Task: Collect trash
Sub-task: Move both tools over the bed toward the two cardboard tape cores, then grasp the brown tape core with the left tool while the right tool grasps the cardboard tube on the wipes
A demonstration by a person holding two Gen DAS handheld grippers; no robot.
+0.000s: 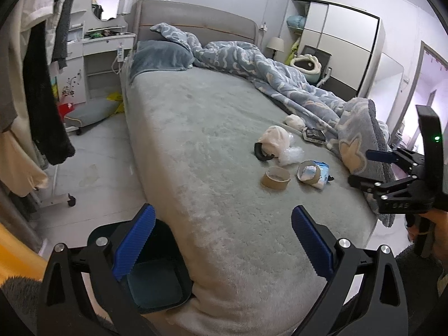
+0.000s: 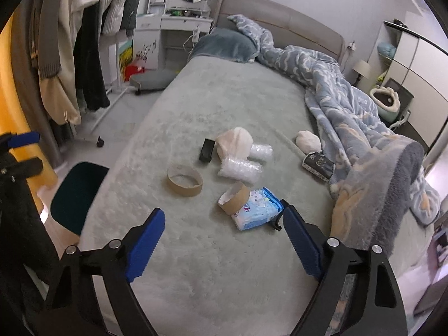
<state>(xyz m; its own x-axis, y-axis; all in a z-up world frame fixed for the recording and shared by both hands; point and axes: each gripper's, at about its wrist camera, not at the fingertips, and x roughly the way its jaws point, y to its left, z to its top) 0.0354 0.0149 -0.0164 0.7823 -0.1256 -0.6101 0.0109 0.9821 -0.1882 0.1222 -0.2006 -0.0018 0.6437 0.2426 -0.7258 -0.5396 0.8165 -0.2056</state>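
Two grippers hang over the near end of a grey-green bed (image 2: pixel 212 89), both with blue pads spread and nothing between them.

At the far left, clothes (image 2: pixel 70 42) hang on a rack. Below them a dark teal bin (image 2: pixel 75 193) stands on the floor against the bed's left side; in the left wrist view the same bin sits just behind the left gripper's (image 1: pixel 222 240) left pad. That gripper is released, over the bed's near corner.

On the bed, the trash lies in a loose group near the middle of the near half. Leftmost is an empty cardboard tape ring (image 2: pixel 184 180), lying flat. Behind it, a small black box (image 2: pixel 207 149) touches a cream cloth lump (image 2: pixel 233 141). Two bubble-wrap rolls (image 2: pixel 240 169) lie just in front and to the right of that lump. Nearer, a second ring (image 2: pixel 235 197) is tilted on its side, leaning on a light blue tissue pack (image 2: pixel 259 208). The right gripper (image 2: pixel 224 242) hovers just short of this pack, jaws apart and empty, its right pad beside the pack's right end.

Further right lie a white wad (image 2: pixel 308 141) and a dark packet (image 2: pixel 319 165), at the edge of a rumpled blue blanket (image 2: pixel 350 106). A wardrobe (image 2: pixel 420 70) stands at the far right.
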